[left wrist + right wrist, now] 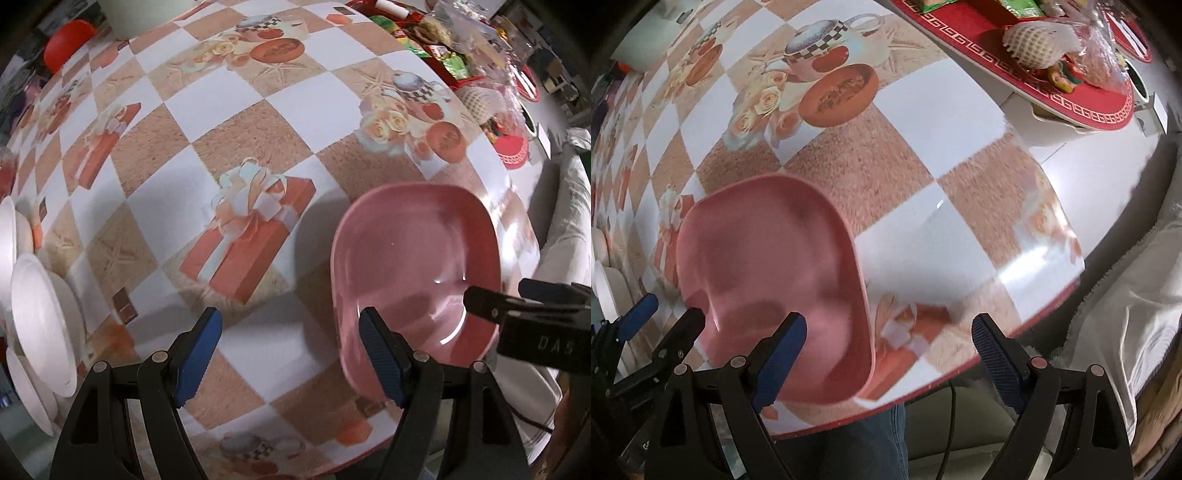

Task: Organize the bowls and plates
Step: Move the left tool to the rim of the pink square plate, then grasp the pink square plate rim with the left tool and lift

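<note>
One pink plate (pixel 413 266) lies flat on the checkered counter (pixel 229 110), near its front edge. Both tools hang above it, spread wide and grasping nothing: the left tool (pixel 291 354) has one blue pad over the plate's left rim and the other over bare counter, while the right tool (pixel 890 354) straddles the plate's right rim. White bowls (pixel 40 321) stand at the counter's left edge, and a red tray (pixel 997 48) of packets sits at the far right.

left wrist: downward, close | right wrist: downward, close | shared: pink bowl (pixel 413 266)
</note>
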Demonstrator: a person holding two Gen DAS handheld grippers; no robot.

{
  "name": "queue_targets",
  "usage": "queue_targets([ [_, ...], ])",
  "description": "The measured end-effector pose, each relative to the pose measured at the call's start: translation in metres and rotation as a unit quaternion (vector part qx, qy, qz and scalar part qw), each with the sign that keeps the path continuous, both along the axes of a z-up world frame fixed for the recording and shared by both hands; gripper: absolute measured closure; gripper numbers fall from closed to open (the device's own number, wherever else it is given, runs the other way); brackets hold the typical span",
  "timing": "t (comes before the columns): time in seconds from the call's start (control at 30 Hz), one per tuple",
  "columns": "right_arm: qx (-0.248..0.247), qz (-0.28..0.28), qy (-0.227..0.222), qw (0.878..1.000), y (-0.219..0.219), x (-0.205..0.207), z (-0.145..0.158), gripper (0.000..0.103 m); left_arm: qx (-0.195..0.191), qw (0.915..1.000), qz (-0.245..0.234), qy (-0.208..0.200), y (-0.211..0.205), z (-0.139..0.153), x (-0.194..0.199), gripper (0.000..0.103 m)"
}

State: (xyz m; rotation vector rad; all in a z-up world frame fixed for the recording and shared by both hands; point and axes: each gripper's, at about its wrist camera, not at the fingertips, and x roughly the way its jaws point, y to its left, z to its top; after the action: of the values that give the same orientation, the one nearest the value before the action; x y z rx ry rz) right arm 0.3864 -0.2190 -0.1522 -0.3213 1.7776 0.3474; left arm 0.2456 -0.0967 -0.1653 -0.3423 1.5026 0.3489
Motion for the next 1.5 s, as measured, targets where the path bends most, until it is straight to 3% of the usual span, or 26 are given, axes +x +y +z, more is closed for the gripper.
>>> queue_targets([
  [0.17, -0.008, 0.019, 0.002, 1.0, -0.002, 0.007, -0.018, 0.01, 0.001, 0.9999, -0.001, 0.016, -0.005, -0.014, 0.012, 0.023],
  [0.3, -0.016, 0.051, -0.01, 0.999, 0.003, 0.004, -0.022, 0.001, -0.001, 0.9997, -0.001, 0.024, -0.009, -0.022, 0.016, 0.023],
  [0.67, -0.02, 0.052, -0.014, 0.998, 0.006, -0.001, -0.022, 0.002, -0.002, 0.9998, 0.007, 0.017, -0.009, -0.021, 0.02, 0.024],
  [0.83, -0.018, 0.039, -0.013, 0.999, 0.005, 0.0, -0.017, 0.02, -0.009, 0.9998, -0.002, 0.02, -0.014, -0.02, 0.02, 0.031],
  [1.0, 0.0, 0.052, -0.025, 0.998, 0.005, -0.001, -0.009, 0.054, -0.012, 0.9996, -0.012, 0.021, -0.022, -0.022, 0.024, 0.041],
  [1.1, 0.015, 0.056, -0.02, 0.998, 0.01, -0.002, -0.006, 0.073, -0.015, 0.9995, -0.02, 0.017, -0.029, -0.018, 0.031, 0.056],
  [1.17, 0.026, 0.059, -0.014, 0.998, 0.014, -0.005, -0.006, 0.086, -0.026, 0.9992, -0.029, 0.012, -0.032, -0.016, 0.034, 0.073],
  [1.23, 0.025, 0.064, -0.014, 0.998, 0.021, -0.009, -0.005, 0.085, -0.028, 0.9988, -0.039, 0.012, -0.035, -0.018, 0.037, 0.081],
  [1.4, 0.029, 0.065, -0.004, 0.997, 0.025, -0.014, -0.005, 0.085, -0.026, 0.9989, -0.037, 0.01, -0.033, -0.019, 0.029, 0.081],
  [1.5, 0.028, 0.094, -0.001, 0.995, 0.037, -0.031, -0.003, 0.085, -0.021, 0.9992, -0.031, 0.013, -0.027, -0.019, 0.014, 0.081],
])
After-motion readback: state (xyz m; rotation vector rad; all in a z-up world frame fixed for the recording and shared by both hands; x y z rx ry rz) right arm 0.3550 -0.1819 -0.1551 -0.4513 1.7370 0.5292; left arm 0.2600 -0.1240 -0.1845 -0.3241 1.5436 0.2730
